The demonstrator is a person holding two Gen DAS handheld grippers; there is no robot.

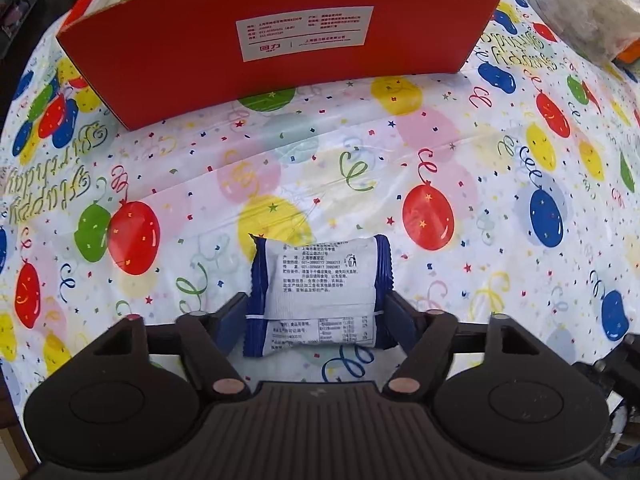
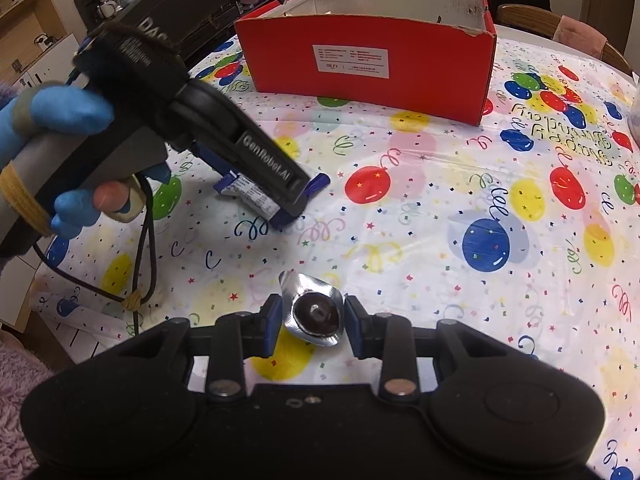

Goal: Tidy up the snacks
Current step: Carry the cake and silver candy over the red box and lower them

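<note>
A blue and white snack packet (image 1: pixel 320 280) lies on the balloon tablecloth (image 1: pixel 360 168), printed back facing up. My left gripper (image 1: pixel 317 300) points steeply down over it, its pads touching the packet's two blue side edges. In the right wrist view the same packet (image 2: pixel 256 198) shows under the left gripper's fingers (image 2: pixel 276 172). My right gripper (image 2: pixel 312 320) is shut on a small silver foil snack (image 2: pixel 316 314) with a dark round centre, held above the cloth. A red cardboard box (image 1: pixel 280 40) (image 2: pixel 368 64) stands open-topped at the far side of the table.
A gloved hand (image 2: pixel 68 112) holds the left gripper, and its cable (image 2: pixel 144 240) hangs by the table's left edge. A clear plastic bag (image 1: pixel 592 8) lies to the right of the box. A wooden chair (image 2: pixel 528 16) stands behind the table.
</note>
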